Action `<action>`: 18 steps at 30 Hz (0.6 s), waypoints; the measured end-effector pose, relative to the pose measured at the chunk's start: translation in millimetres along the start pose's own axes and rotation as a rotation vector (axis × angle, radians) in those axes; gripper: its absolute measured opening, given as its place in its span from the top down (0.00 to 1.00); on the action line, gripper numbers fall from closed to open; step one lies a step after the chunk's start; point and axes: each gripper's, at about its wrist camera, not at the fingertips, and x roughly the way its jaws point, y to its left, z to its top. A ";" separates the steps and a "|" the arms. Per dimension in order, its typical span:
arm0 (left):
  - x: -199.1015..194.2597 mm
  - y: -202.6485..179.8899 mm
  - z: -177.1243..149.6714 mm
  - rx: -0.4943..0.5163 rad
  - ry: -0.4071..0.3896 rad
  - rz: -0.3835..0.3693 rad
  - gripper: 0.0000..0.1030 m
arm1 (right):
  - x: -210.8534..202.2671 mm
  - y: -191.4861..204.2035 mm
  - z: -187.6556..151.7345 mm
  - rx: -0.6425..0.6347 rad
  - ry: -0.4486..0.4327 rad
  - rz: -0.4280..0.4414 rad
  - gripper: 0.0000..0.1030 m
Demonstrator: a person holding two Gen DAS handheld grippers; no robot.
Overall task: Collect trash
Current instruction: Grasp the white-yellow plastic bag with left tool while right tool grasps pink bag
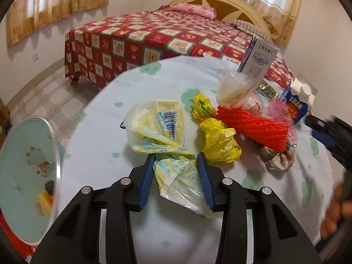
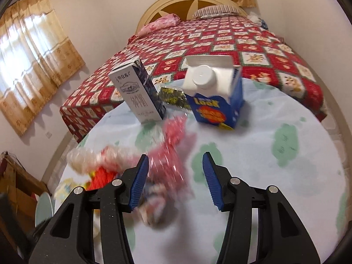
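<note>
In the left wrist view my left gripper (image 1: 176, 158) is open, its blue pads on either side of the knotted neck of a pale yellow plastic bag (image 1: 158, 129) lying on the round table (image 1: 99, 154). Beside it lie a crumpled yellow bag (image 1: 217, 140), a red mesh net (image 1: 253, 125) and a clear bag (image 1: 235, 88). In the right wrist view my right gripper (image 2: 176, 165) is open above a blurred pink wrapper (image 2: 169, 154). A blue juice carton (image 2: 215, 96) and a white milk carton (image 2: 138, 92) stand beyond.
A round light-green bin or bowl (image 1: 26, 176) sits at the table's left edge. A bed with a red patterned cover (image 1: 154, 35) stands behind the table. A crumpled checked wrapper (image 1: 279, 158) lies right of the net. A cardboard box (image 2: 15, 182) stands on the floor at left.
</note>
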 end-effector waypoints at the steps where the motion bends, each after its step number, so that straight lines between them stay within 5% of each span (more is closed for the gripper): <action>1: -4.4 2.2 0.2 0.006 -0.006 0.000 0.62 | 8.7 0.3 2.5 0.015 0.012 0.006 0.50; 6: -26.6 18.1 3.3 0.019 -0.043 0.033 0.62 | 44.6 -1.2 5.7 0.082 0.094 0.040 0.50; 9: -32.0 24.6 6.5 0.017 -0.060 0.048 0.62 | 55.9 -4.8 4.0 0.117 0.144 0.095 0.67; 18: -54.6 26.5 8.4 0.023 -0.098 0.039 0.62 | -15.9 2.0 7.6 0.061 -0.023 0.086 0.73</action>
